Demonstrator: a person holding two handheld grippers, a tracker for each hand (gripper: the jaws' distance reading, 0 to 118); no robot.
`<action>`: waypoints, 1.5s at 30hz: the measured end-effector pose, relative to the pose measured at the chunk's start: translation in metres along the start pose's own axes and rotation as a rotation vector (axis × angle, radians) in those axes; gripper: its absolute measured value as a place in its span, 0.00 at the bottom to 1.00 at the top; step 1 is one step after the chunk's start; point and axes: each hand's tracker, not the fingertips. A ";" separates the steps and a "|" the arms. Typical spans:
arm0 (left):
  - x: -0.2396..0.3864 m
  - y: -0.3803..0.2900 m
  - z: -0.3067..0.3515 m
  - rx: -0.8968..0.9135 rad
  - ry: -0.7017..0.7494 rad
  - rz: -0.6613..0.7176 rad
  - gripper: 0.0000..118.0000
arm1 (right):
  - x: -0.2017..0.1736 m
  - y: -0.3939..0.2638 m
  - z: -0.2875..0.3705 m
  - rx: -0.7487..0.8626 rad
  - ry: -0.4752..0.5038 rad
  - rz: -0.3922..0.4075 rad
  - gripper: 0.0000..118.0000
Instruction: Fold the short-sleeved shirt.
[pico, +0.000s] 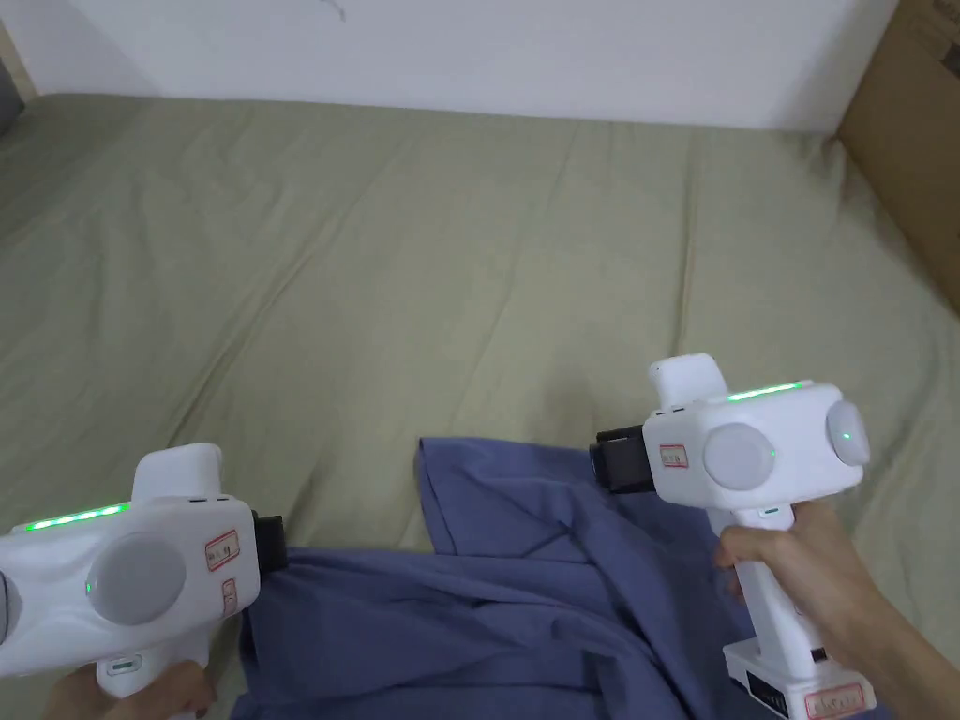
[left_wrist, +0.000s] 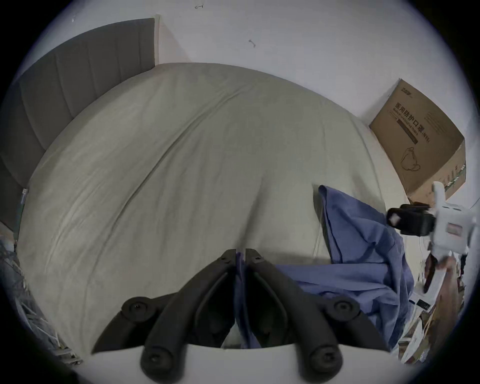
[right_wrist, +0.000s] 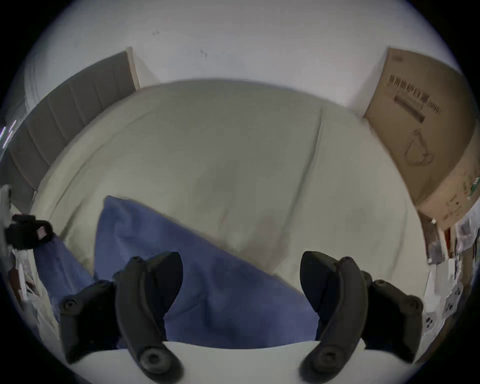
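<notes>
The blue short-sleeved shirt (pico: 525, 600) lies crumpled at the bed's (pico: 450, 262) near edge. The left gripper (left_wrist: 241, 256) pinches its fabric to spread it; the right gripper (right_wrist: 241, 283) hovers, jaws wide.

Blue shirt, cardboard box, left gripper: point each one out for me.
blue shirt (pico: 525, 600), head view, on its crumpled middle.
cardboard box (left_wrist: 415, 135), left gripper view, on its printed face.
left gripper (left_wrist: 240, 253), left gripper view, between fingertips pinching fabric.
</notes>
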 end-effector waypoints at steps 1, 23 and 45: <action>-0.001 0.001 -0.001 -0.001 0.001 0.001 0.04 | 0.002 0.001 -0.008 -0.048 0.008 -0.047 0.81; 0.008 0.031 0.086 0.123 0.017 -0.080 0.04 | 0.071 0.004 0.121 0.132 -0.006 -0.183 0.04; 0.043 0.129 0.256 0.502 0.079 -0.219 0.04 | 0.154 0.005 0.392 0.528 -0.176 -0.313 0.04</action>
